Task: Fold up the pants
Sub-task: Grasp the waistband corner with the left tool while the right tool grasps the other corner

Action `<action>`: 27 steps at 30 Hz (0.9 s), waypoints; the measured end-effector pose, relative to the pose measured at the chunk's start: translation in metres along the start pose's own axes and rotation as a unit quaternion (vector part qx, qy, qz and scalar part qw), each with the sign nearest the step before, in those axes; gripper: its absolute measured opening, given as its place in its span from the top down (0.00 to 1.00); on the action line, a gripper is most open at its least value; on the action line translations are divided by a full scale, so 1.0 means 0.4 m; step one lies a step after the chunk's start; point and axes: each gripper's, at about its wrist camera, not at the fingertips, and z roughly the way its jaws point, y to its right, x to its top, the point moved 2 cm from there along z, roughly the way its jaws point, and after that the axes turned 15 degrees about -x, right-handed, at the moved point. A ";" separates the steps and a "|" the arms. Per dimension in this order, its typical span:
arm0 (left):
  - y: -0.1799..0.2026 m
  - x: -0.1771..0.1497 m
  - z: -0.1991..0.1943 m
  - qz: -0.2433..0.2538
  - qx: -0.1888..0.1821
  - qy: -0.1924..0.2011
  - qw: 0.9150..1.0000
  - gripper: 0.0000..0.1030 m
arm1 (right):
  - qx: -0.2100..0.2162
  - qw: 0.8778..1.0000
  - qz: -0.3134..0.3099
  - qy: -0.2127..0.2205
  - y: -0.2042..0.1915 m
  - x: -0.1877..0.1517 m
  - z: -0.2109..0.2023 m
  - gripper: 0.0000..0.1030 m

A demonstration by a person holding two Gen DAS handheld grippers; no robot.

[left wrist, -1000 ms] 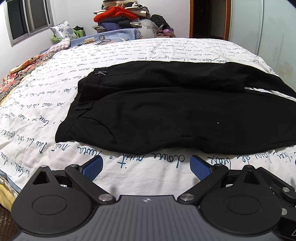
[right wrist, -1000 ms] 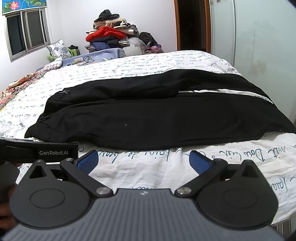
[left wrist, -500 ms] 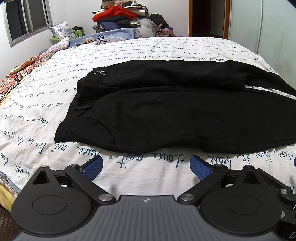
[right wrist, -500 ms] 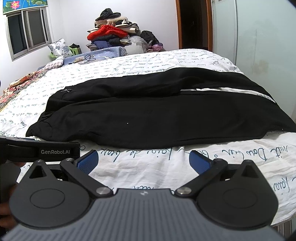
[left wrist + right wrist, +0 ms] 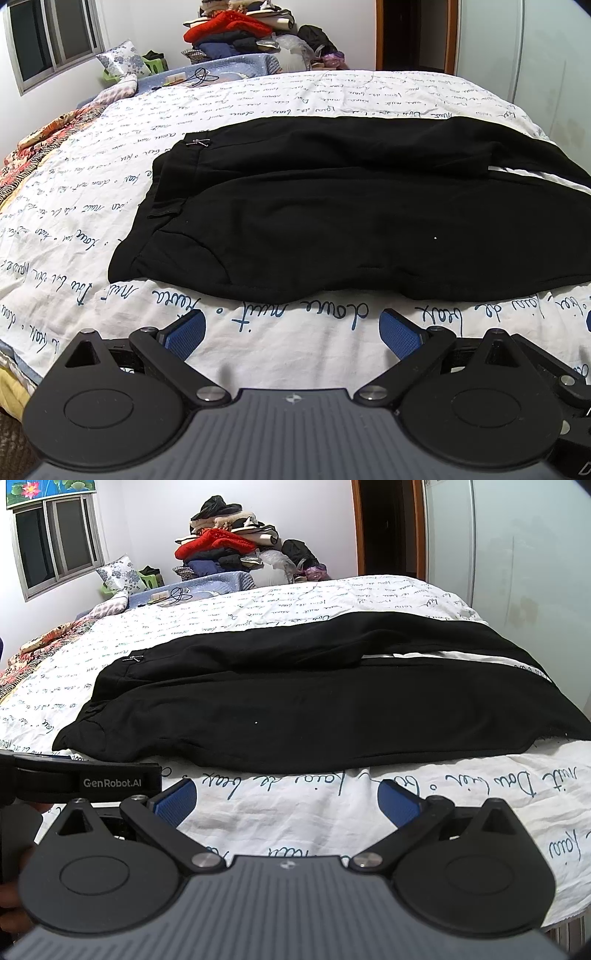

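Looking across the room: white walls, a dark window (image 5: pixel 55 542) high on the left, a doorway (image 5: pixel 388 528) at the back, a pale wardrobe panel (image 5: pixel 524 572) on the right.
Bed: the bed (image 5: pixel 280 92) fills both views, covered by a white sheet printed with blue handwriting; a patterned quilt (image 5: pixel 33 147) shows along its left edge.
Pants: the black pants (image 5: pixel 351 206) lie flat across the near half of the bed, waistband to the left, legs running off to the right. In the right wrist view the pants (image 5: pixel 314 709) show a strip of white sheet between the two legs toward the right end, and the near hem sits close to the bed's front edge.
Clothes heap: a pile of clothes (image 5: pixel 225 542) with a red garment on it stands beyond the far end of the bed, well apart from the pants.
Pillow: a flowered pillow (image 5: pixel 120 61) leans near the window.
Left gripper: the left gripper (image 5: pixel 291 332) hovers over bare sheet just short of the near hem, below the waist end; jaws spread wide, blue pads touching nothing.
Right gripper: the right gripper (image 5: pixel 286 801) hangs over the sheet near the middle of the near leg, jaws equally wide apart and holding nothing; the other device's black arm shows at its left.
Clip: a small metal clip (image 5: pixel 198 142) glints at the far corner of the waistband.
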 end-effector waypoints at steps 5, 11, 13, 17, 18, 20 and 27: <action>-0.003 0.000 0.004 -0.001 0.001 0.000 1.000 0.02 | -0.001 1.000 -0.001 0.005 0.000 0.000 -0.001 0.00; -0.017 0.012 0.014 0.002 0.006 -0.002 1.000 0.02 | 0.025 0.998 -0.026 0.049 -0.004 0.012 -0.010 0.00; -0.024 0.020 0.015 0.003 0.005 -0.001 1.000 0.02 | 0.035 0.995 -0.047 0.079 -0.013 0.018 -0.016 0.00; -0.052 0.057 0.010 0.017 0.012 0.019 1.000 0.02 | 0.052 0.987 -0.090 0.120 -0.035 0.049 -0.020 0.00; -0.063 0.070 0.011 0.020 0.014 0.024 0.999 0.02 | 0.056 0.985 -0.100 0.127 -0.041 0.061 -0.017 0.00; -0.099 0.107 0.013 0.024 0.025 0.037 0.999 0.02 | 0.061 0.981 -0.122 0.140 -0.056 0.090 -0.005 0.00; -0.262 0.255 0.047 0.040 0.047 0.074 0.995 0.02 | 0.015 0.968 -0.193 0.162 -0.115 0.237 0.101 0.00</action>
